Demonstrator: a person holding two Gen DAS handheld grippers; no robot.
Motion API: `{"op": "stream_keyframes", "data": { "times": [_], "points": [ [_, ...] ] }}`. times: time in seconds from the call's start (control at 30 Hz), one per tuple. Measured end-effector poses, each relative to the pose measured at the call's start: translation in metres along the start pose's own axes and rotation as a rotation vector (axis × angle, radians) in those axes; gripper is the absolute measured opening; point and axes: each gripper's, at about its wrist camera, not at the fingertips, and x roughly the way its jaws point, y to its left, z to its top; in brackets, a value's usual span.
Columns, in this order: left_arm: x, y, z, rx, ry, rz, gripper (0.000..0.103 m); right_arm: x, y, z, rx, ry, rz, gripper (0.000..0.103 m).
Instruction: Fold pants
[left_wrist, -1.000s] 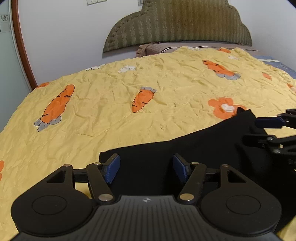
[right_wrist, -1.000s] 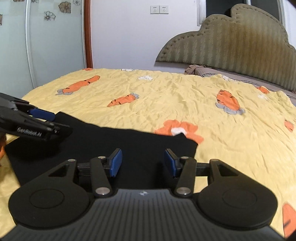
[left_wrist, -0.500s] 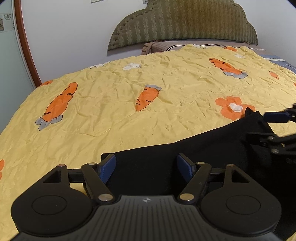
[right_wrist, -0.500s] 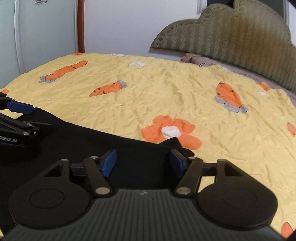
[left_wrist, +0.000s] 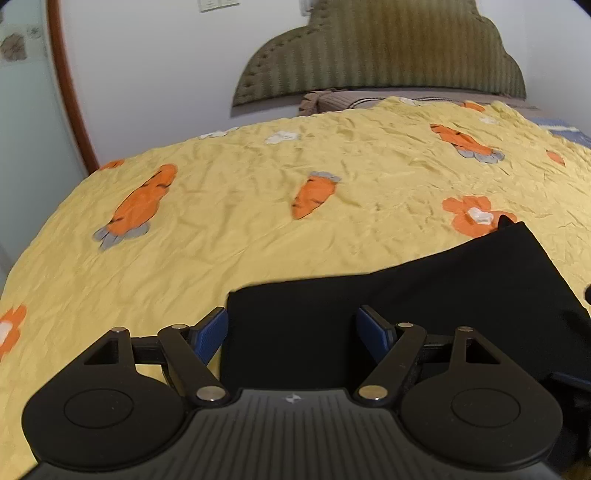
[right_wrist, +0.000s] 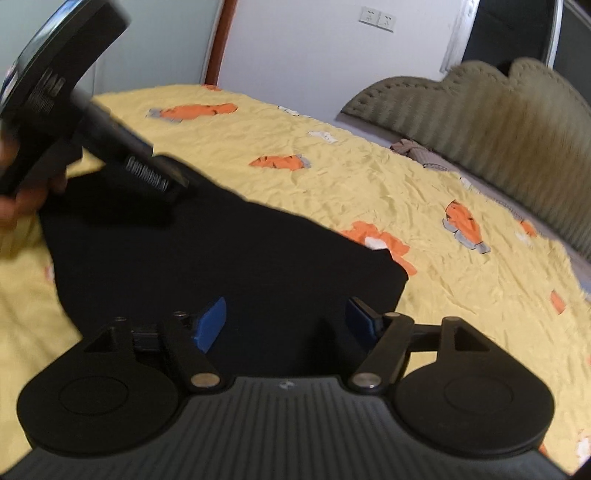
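Here the black pants (left_wrist: 388, 295) are lying flat on the yellow bedspread (left_wrist: 240, 221) with its carrot and flower print, spread as a dark folded slab near the foot of the bed, one upper corner reaching the orange flower (left_wrist: 476, 218). In the left wrist view, the left gripper (left_wrist: 291, 332) is hanging low over the near-left corner of the pants with its jaws spread wide; the left blue pad (left_wrist: 210, 332) is sitting just outside the cloth's left edge over the bedspread, while the right blue pad (left_wrist: 373, 328) is showing against the black fabric. Nothing is being pinched between them, and whether the pads are brushing the cloth cannot be told. In the right wrist view, the right gripper (right_wrist: 286, 321) is likewise standing wide open over the pants (right_wrist: 229, 251), both blue pads framing bare black fabric near the cloth's right corner, gripping nothing. At the upper left of that view the left gripper (right_wrist: 173, 184) is showing tilted and blurred, its tip over the far-left part of the pants, with the person's hand (right_wrist: 22, 192) wrapping its handle. Behind the bed an olive padded headboard (left_wrist: 384, 55) is standing against the white wall, and a brown striped pillow (left_wrist: 351, 99) is lying at its foot.
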Motion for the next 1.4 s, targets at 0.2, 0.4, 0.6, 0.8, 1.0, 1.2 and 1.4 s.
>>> {"op": "stream_keyframes", "data": {
  "times": [0.2,0.4,0.6,0.8,1.0,1.2,1.4],
  "points": [
    [-0.015,0.021,-0.027,-0.077,-0.001,-0.051,0.077,-0.022,-0.001,-0.023,0.066,-0.002,-0.025,0.076],
    [-0.035,0.020,-0.033,-0.064,-0.016,-0.016,0.077,-0.047,-0.027,-0.041,0.238,-0.029,0.065,0.078],
    [-0.050,-0.005,-0.020,-0.021,-0.047,-0.061,0.077,-0.053,-0.084,-0.085,0.714,-0.062,0.256,0.075],
    [-0.049,-0.038,-0.007,0.030,-0.039,-0.115,0.077,-0.041,-0.097,-0.106,0.965,-0.070,0.412,0.073],
    [-0.048,-0.059,0.006,0.074,-0.034,-0.145,0.077,-0.020,-0.096,-0.114,1.114,-0.037,0.435,0.073],
    [-0.050,-0.072,0.026,0.096,-0.017,-0.224,0.077,-0.007,-0.087,-0.100,1.079,-0.005,0.377,0.022],
    [-0.058,-0.084,0.041,0.105,-0.001,-0.298,0.083,-0.029,-0.043,-0.049,0.604,-0.039,0.145,0.019]
  ]
}}
